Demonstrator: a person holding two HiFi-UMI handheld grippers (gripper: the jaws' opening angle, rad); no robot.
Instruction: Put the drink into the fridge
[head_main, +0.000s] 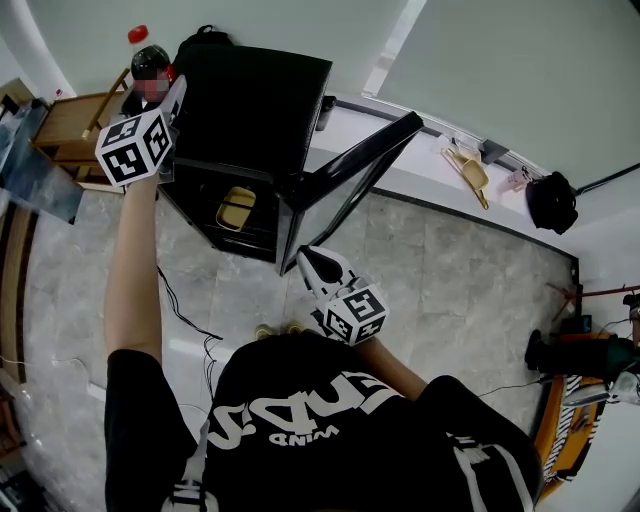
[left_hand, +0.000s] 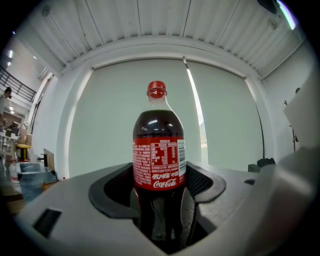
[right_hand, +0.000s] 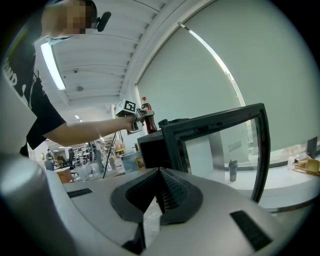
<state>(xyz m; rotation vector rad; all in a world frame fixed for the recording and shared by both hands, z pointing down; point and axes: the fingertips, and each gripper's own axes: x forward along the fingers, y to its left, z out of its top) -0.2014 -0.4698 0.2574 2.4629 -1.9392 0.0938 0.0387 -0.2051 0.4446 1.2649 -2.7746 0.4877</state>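
Note:
A cola bottle (head_main: 150, 62) with a red cap and red label stands upright at the back left corner of the black mini fridge (head_main: 250, 100). My left gripper (head_main: 165, 92) reaches it at arm's length. In the left gripper view the bottle (left_hand: 159, 150) fills the gap of the left gripper (left_hand: 159, 200), with both pads against its lower body. The fridge door (head_main: 350, 180) hangs open to the right. My right gripper (head_main: 312, 260) is low in front of the fridge, shut and empty (right_hand: 160, 175). From there the bottle (right_hand: 148, 120) shows on the fridge (right_hand: 150, 150).
A yellow container (head_main: 237, 208) sits on a shelf inside the fridge. A wooden table (head_main: 70, 120) stands left of it, a dark bag (head_main: 205, 40) behind. A white ledge (head_main: 400, 150) carries tan scoops (head_main: 470, 172). A cable (head_main: 185, 310) trails over the tiled floor.

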